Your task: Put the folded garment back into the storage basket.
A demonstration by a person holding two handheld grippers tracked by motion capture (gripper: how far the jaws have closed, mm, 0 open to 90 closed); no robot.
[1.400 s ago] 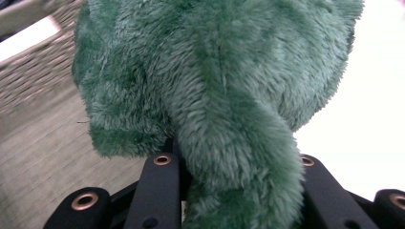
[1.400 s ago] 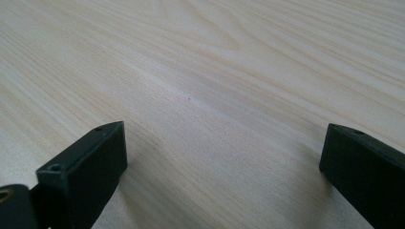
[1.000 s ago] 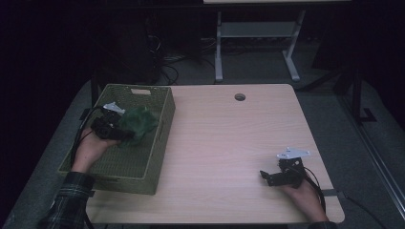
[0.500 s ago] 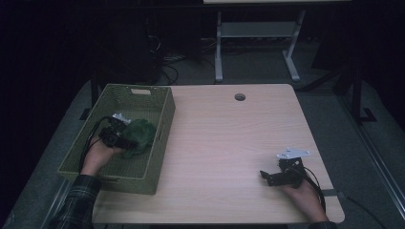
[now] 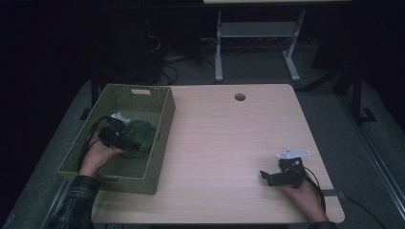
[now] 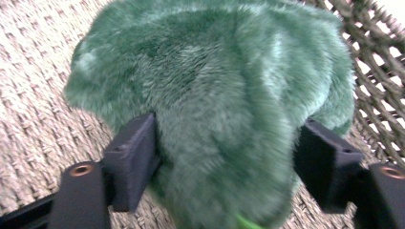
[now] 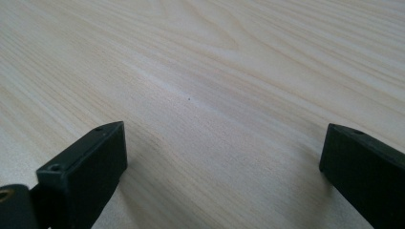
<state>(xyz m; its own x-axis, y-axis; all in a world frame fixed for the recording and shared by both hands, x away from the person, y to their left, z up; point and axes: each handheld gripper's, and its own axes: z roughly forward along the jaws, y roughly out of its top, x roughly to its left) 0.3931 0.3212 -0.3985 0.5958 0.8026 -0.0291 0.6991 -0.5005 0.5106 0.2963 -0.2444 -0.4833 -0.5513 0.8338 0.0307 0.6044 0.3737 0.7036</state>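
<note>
Green plush toy [image 5: 139,137] lying on the woven floor of the basket [image 5: 143,93], near its right wall, at the left side of the tabletop [image 5: 229,143]. In the left gripper view the toy [image 6: 215,109] sits between the two black jaws, with the basket floor [image 6: 33,95] behind it and the wall [image 6: 377,71] at the right. The left gripper [image 5: 125,142] has just been opening: its jaws now stand apart, the one on the view's left against the fur, the other with a slight gap, so that the toy is between them and no longer pinched. Compared with the frame a second earlier, the left hand [image 5: 98,155] and the toy are lower in the basket; then the toy was carried above the rim, now it rests inside. Farther right, the tabletop is bare wood with a round grommet hole [image 5: 239,97] near its far edge. At the near right corner, the right gripper [image 5: 267,177] rests on the tabletop in the right hand [image 5: 301,191], in the same place as before. In the right gripper view its jaws are wide apart over bare wood [image 7: 200,95], with nothing between them.
</note>
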